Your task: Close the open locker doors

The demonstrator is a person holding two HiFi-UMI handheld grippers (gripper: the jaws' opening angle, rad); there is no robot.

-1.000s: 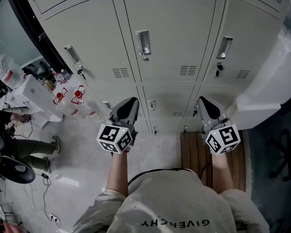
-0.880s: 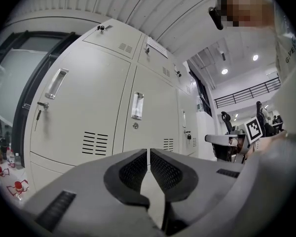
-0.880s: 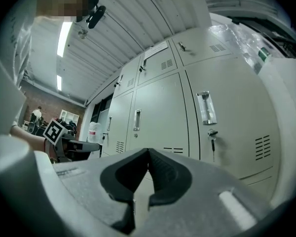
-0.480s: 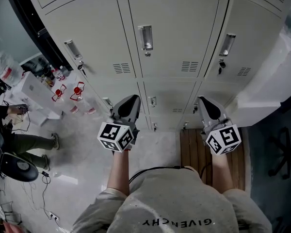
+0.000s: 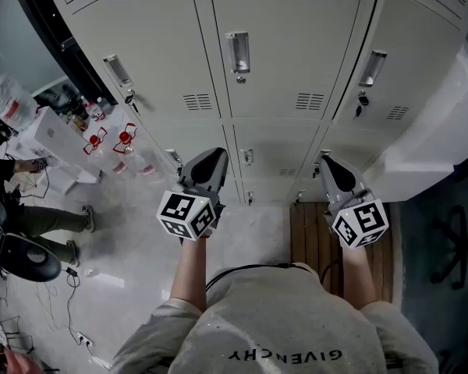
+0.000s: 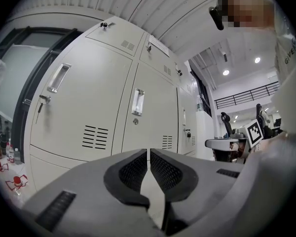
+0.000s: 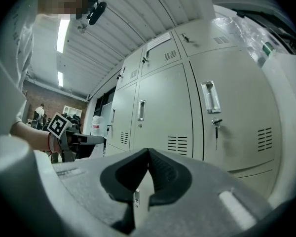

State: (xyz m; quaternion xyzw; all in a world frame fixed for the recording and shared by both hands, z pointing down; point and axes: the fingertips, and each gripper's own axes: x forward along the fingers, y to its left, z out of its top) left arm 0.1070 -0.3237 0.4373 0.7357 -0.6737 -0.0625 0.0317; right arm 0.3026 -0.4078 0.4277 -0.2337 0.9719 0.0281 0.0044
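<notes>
pale locker doors (image 5: 285,61) fill the far wall, those in view flush.
left gripper (image 5: 213,156) and right gripper (image 5: 326,162) hover near side, apart from the doors, each with jaws together on nothing.

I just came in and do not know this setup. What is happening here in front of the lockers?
A person stands facing a wall of grey lockers, holding two tools. The left tool and the right tool are both shut and empty. They point at the lockers without touching them. All the lockers in view look closed.
</notes>
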